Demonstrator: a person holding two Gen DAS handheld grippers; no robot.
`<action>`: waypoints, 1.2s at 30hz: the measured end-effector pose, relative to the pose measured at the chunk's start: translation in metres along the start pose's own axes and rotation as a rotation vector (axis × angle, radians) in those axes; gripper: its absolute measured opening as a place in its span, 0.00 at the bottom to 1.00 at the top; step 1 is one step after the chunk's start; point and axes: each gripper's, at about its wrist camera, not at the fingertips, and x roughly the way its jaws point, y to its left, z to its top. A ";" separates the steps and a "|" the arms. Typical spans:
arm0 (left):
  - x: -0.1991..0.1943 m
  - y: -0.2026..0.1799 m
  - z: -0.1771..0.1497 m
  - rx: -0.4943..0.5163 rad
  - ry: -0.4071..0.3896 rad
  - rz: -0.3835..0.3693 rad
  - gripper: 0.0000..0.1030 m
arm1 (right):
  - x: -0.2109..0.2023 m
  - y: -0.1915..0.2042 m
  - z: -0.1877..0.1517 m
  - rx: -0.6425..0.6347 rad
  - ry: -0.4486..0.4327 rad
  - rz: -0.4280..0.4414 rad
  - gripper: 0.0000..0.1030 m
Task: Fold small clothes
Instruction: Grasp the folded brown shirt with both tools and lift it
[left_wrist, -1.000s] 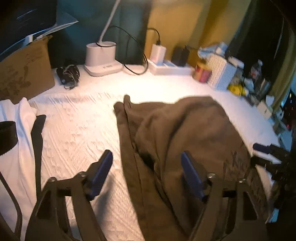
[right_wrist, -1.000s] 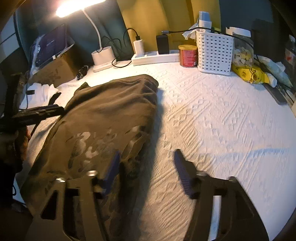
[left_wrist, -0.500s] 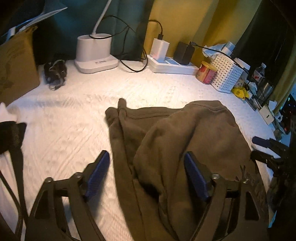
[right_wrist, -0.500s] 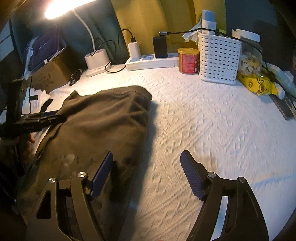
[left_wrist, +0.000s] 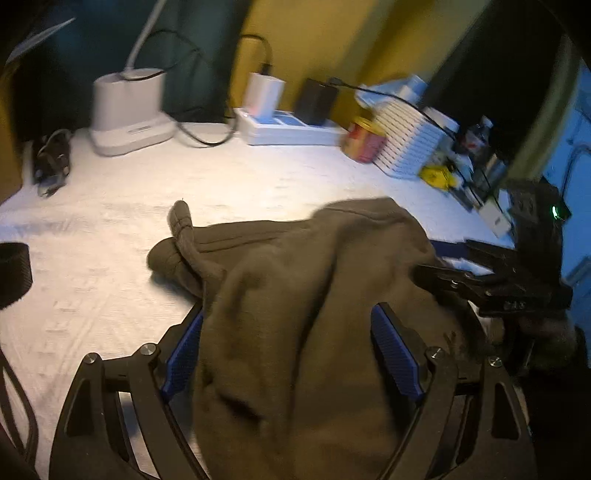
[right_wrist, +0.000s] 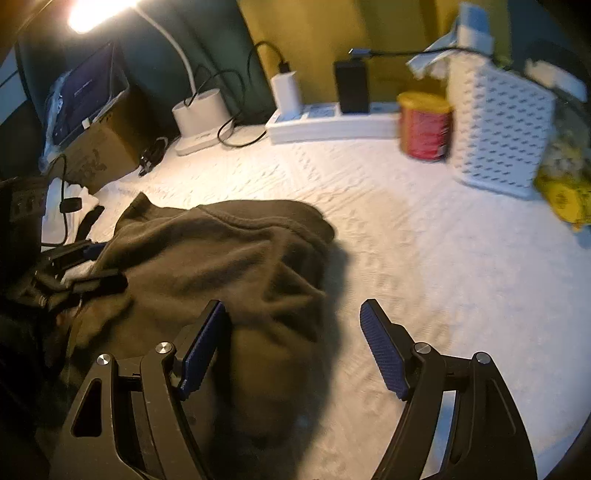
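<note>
- Both sets of jaws stand spread wide with nothing pinched: the left gripper (left_wrist: 286, 350) straddles a heap of the olive-brown garment (left_wrist: 295, 295), cloth rising between its blue pads (left_wrist: 393, 354) without being pressed, and the right gripper (right_wrist: 291, 343) hangs over the garment's right edge, one pad above cloth and the other above the bare white bedspread (right_wrist: 424, 240).
- That bedspread is the work surface; the garment lies rumpled in the middle of it, near the person, bunched into soft ridges rather than flat panels.
- Judging by its lie, the folding is at most half done: one thick layer seems doubled over another, yet no edge is squared and the near part is a loose mound.
- A narrow strip of the garment (left_wrist: 183, 229), perhaps a cuff or waistband end, pokes out at the far left and has not been tucked in.
- What seems left: grip the heap, smooth it, and bring the sides together into a tidy packet.
- White cloth with a dark strap (right_wrist: 79, 206) lies at the left edge by the cardboard box (right_wrist: 99, 155); whether it is another piece awaiting folding I cannot tell.
- Lamp base (left_wrist: 129, 110), power strip (left_wrist: 291, 129), red tin (right_wrist: 424, 127) and white basket (right_wrist: 506, 136) line the far edge, well apart from the garment.
</note>
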 end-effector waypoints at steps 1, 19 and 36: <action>0.002 -0.006 0.000 0.028 0.013 0.004 0.83 | 0.002 0.003 0.002 -0.007 0.002 0.017 0.76; 0.013 -0.036 -0.007 0.184 0.046 0.129 0.57 | 0.018 0.059 -0.011 -0.241 0.002 0.003 0.28; -0.008 -0.076 -0.034 0.210 0.018 0.102 0.24 | -0.031 0.063 -0.038 -0.182 -0.068 0.034 0.20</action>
